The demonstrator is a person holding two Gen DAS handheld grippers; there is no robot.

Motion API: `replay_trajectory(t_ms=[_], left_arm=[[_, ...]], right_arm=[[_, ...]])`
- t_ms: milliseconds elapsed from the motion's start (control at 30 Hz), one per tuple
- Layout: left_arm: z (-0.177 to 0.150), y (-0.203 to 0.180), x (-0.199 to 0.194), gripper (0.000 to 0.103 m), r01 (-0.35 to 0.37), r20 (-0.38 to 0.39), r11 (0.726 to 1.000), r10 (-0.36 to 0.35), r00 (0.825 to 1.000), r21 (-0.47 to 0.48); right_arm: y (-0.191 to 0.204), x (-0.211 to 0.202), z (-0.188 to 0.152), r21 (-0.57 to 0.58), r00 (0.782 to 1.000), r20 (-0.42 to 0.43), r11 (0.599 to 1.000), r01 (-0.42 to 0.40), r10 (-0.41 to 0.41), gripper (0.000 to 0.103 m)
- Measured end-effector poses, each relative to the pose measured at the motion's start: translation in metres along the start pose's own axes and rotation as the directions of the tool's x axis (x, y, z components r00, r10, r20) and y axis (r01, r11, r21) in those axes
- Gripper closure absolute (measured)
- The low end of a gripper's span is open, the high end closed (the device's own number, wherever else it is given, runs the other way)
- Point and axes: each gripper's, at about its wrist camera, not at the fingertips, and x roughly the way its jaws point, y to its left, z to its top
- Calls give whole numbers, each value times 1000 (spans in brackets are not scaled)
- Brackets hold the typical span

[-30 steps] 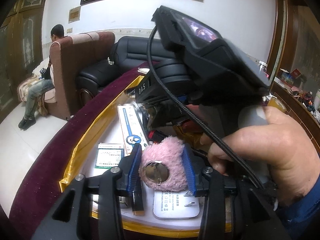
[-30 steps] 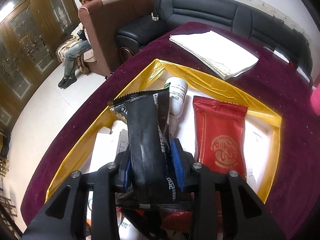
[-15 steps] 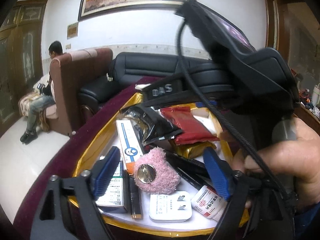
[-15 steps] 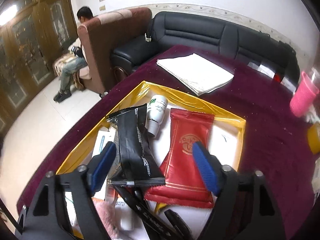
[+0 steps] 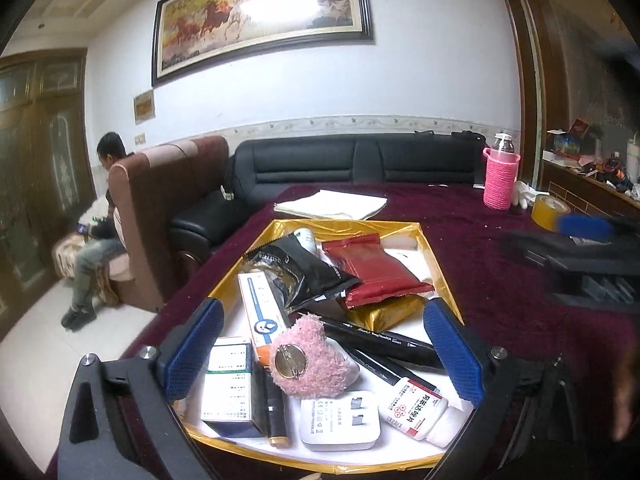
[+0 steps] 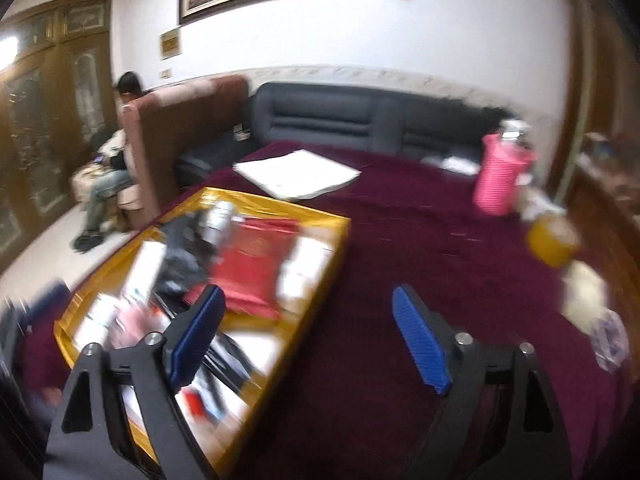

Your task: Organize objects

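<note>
A gold-rimmed tray (image 5: 434,256) on the maroon table holds several items. A pink fluffy heart (image 5: 312,356) lies near its front, with a black packet (image 5: 296,272), a red packet (image 5: 372,272), black markers (image 5: 384,340), a white charger (image 5: 340,424), a pill bottle (image 5: 416,408) and boxes (image 5: 226,388) around it. My left gripper (image 5: 320,352) is open and empty above the heart. My right gripper (image 6: 312,336) is open and empty over the tray's right edge (image 6: 320,280); that view is blurred.
White folded papers (image 5: 332,204) lie behind the tray. A pink-sleeved bottle (image 5: 500,176) and a yellow tape roll (image 5: 550,210) stand at the far right. A black sofa (image 5: 352,160) and a seated person (image 5: 100,216) are beyond the table.
My left gripper let go of the pink heart and opened. My right gripper let go of the black packet, opened, and pulled back to the right out of the left view.
</note>
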Motion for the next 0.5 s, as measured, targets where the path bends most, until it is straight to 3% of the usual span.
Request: replay_trajectory(t_ms=[133,267,367,500], left_arm=[[1,-5,-7,3,-52,31,998,51,998,26],[1,-10,-15,2,-11,-3,999,11,1000,39],[-1,-12,-28,2,17,-12,997,-17,1000,70],[-7,-12,-45,2,-49,5,994,49,999,99]], right_arm=[[-23,-34,-40,58,998,17,997,54,-55,16],[-22,-55,-68,93,998,52,995,24,-29,16],[-8,-64,-70,26,995,93,999,28,-31,16],[12,-66,-72,-78,991,131,996,43,-33,16]])
